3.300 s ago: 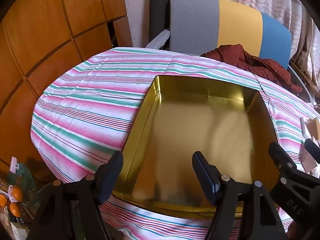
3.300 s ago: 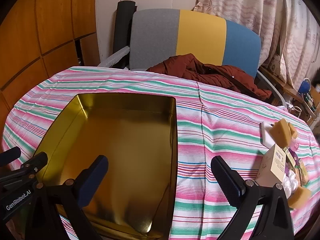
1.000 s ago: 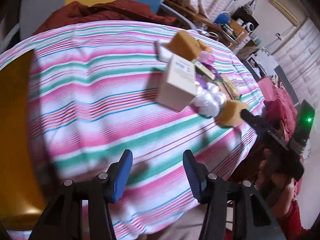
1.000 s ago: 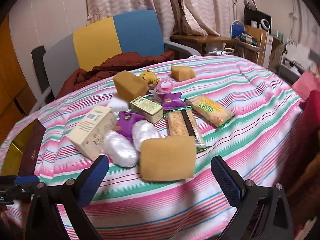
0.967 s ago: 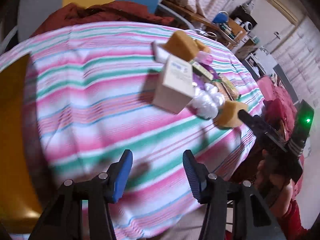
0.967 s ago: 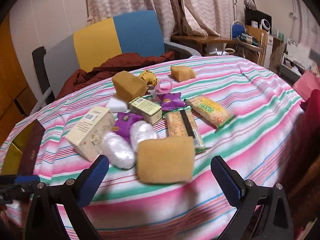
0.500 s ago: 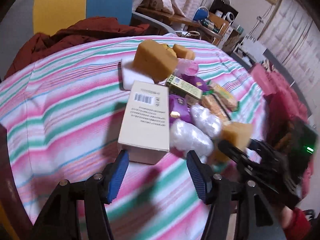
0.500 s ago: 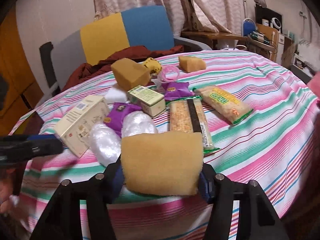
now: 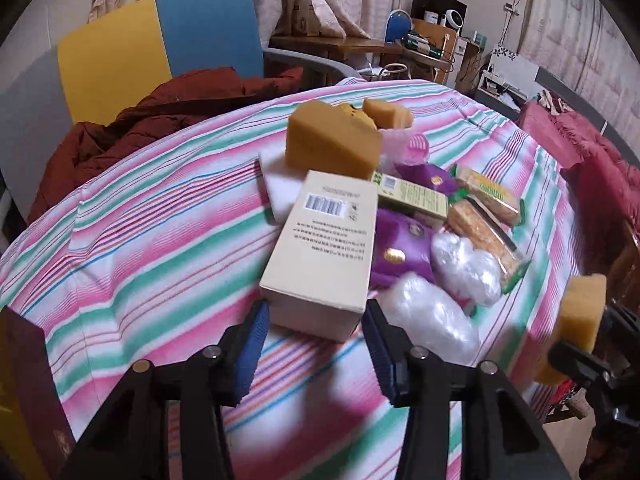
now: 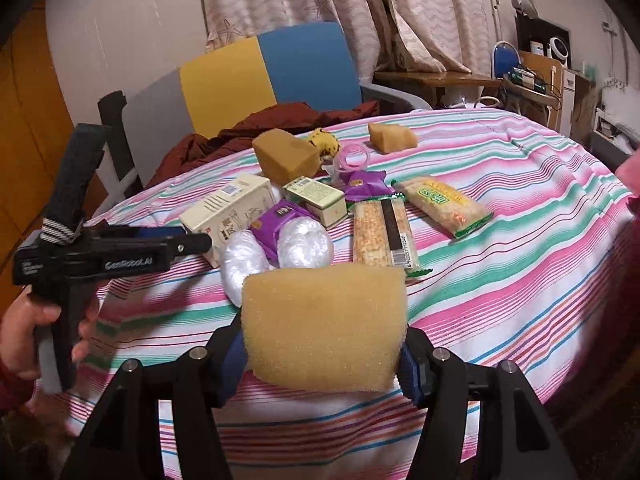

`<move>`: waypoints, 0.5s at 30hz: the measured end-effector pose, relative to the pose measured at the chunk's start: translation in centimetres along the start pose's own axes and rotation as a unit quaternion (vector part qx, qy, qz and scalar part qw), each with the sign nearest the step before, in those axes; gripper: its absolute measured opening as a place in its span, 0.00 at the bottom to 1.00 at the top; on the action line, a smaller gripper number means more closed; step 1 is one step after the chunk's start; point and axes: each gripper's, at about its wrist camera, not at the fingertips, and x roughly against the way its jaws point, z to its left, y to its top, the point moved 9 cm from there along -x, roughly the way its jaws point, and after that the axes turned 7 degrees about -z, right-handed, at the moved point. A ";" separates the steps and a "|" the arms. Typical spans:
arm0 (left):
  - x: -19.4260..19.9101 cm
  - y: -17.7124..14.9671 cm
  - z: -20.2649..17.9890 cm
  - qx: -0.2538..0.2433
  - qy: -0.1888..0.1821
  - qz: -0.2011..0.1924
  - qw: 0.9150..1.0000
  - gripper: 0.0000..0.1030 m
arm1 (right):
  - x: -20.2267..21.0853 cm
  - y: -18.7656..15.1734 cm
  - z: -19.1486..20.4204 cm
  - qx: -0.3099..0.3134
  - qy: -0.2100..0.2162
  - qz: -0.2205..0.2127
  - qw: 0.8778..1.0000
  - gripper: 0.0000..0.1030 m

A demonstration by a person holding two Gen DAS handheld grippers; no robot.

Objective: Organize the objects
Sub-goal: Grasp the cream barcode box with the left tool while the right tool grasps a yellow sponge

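Yellow porous foam, a rectangular sponge (image 10: 324, 326), is sitting squeezed between the pads of the right gripper (image 10: 322, 354), hiding both fingertips. At ten o'clock from it the left gripper (image 9: 316, 344) is narrowing its jaws around the near corner of a smooth beige cardboard box (image 9: 326, 250); actual contact is hard to judge. Crinkly clear wrapped bundles (image 9: 466, 266) are lying at three o'clock of that box on the striped tablecloth (image 9: 160, 240).

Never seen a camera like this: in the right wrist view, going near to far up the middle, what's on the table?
Held sponge → wrapped cracker bar → purple packet → pink ring → small sponge at the far side.
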 end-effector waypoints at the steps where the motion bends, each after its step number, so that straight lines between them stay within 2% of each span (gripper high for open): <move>1: -0.3 0.3 0.0 0.006 -0.006 0.003 1.000 0.51 | 0.1 0.1 0.1 0.000 0.002 -0.002 1.000 0.61; 3: -0.9 0.7 -0.2 0.012 -0.024 0.008 1.000 0.54 | 0.1 0.2 0.2 -0.004 0.005 -0.002 1.000 0.62; 7: -2.5 0.7 -1.4 -0.038 -0.031 0.023 0.999 0.54 | 0.2 0.3 0.3 -0.015 0.012 -0.002 1.000 0.63; 10: -3.5 0.2 -1.9 -0.022 -0.047 0.042 0.998 0.52 | 0.2 0.2 0.7 -0.014 0.017 0.000 1.000 0.63; 11: -3.7 0.2 -1.8 -0.011 -0.045 0.040 0.998 0.49 | 0.2 0.1 0.8 -0.014 0.018 0.001 1.000 0.63; 13: -3.9 0.3 -1.5 0.018 -0.056 0.032 0.998 0.33 | 0.0 0.0 1.1 -0.012 0.020 0.005 1.000 0.63; 14: -4.0 0.3 -1.3 0.032 -0.061 0.030 0.997 0.21 | 0.0 -0.1 1.2 -0.011 0.021 0.005 1.000 0.63; 15: -4.1 0.2 -1.2 0.041 -0.064 0.029 0.997 0.17 | 0.1 -0.2 1.2 -0.009 0.021 0.005 1.000 0.63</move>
